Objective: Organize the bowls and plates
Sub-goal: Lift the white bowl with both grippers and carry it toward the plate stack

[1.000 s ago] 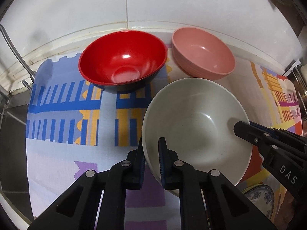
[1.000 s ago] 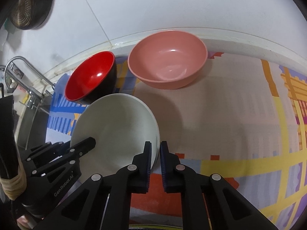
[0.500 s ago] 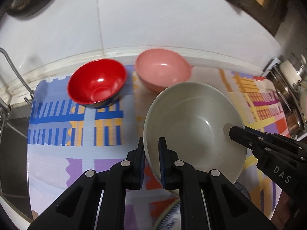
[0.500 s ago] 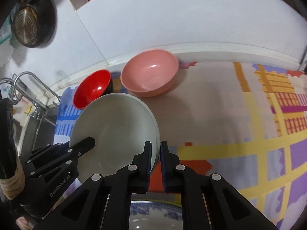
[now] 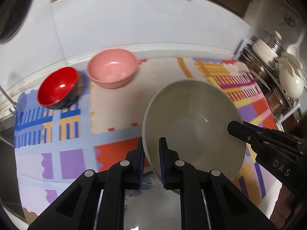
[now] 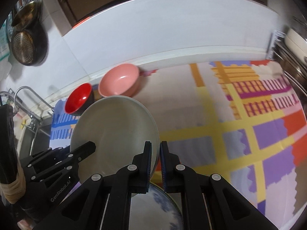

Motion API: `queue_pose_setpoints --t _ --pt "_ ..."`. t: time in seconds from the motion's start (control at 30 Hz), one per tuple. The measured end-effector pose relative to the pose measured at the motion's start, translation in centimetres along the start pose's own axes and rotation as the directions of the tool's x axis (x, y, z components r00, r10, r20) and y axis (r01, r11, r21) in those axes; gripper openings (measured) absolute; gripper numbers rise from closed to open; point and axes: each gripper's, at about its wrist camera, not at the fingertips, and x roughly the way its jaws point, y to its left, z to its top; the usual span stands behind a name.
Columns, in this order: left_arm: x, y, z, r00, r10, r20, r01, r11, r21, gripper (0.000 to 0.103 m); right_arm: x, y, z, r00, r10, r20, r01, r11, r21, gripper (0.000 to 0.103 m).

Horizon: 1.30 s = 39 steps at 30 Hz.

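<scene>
A large grey-white bowl (image 5: 193, 126) is held in the air between both grippers, above the patterned mat. My left gripper (image 5: 151, 161) is shut on its left rim. My right gripper (image 6: 155, 163) is shut on its right rim; the bowl also shows in the right wrist view (image 6: 115, 132). A red bowl (image 5: 57, 88) and a pink bowl (image 5: 112, 71) stand on the mat by the back wall. A blue-patterned plate (image 6: 163, 209) lies below the held bowl, mostly hidden by the fingers.
The colourful mat (image 6: 249, 124) covers the counter. A tap and sink (image 6: 28, 103) are at the left. A metal rack with white utensils (image 5: 284, 72) stands at the right. Strainers (image 6: 25, 46) hang on the wall at the left.
Both grippers have lifted the grey-white bowl up and back, away from the red and pink bowls. The blue-patterned plate now shows beneath it.
</scene>
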Motion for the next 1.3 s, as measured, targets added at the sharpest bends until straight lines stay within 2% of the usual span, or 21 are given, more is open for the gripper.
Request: queue_pose_setpoints --t 0.43,0.67,1.03,1.3 --pt "1.7 -8.6 -2.5 0.995 -0.072 -0.076 0.08 0.99 0.119 0.016 -3.0 -7.5 -4.3 0.995 -0.093 -0.022 0.095 0.989 0.117 0.011" --pt "3.1 -11.9 -3.6 0.987 -0.099 -0.13 0.117 0.983 0.14 0.016 -4.0 -11.2 -6.1 0.991 -0.129 -0.039 0.134 0.978 0.163 0.011" --pt "5.8 -16.5 -4.9 0.976 -0.097 -0.195 0.13 0.977 0.168 0.016 -4.3 -16.0 -8.0 0.983 -0.164 -0.077 0.176 0.964 0.202 0.011" --pt "7.1 -18.2 -5.4 0.97 -0.087 -0.229 0.129 0.976 0.175 0.017 -3.8 -18.5 -9.0 0.979 -0.172 -0.108 0.192 0.956 0.221 0.011"
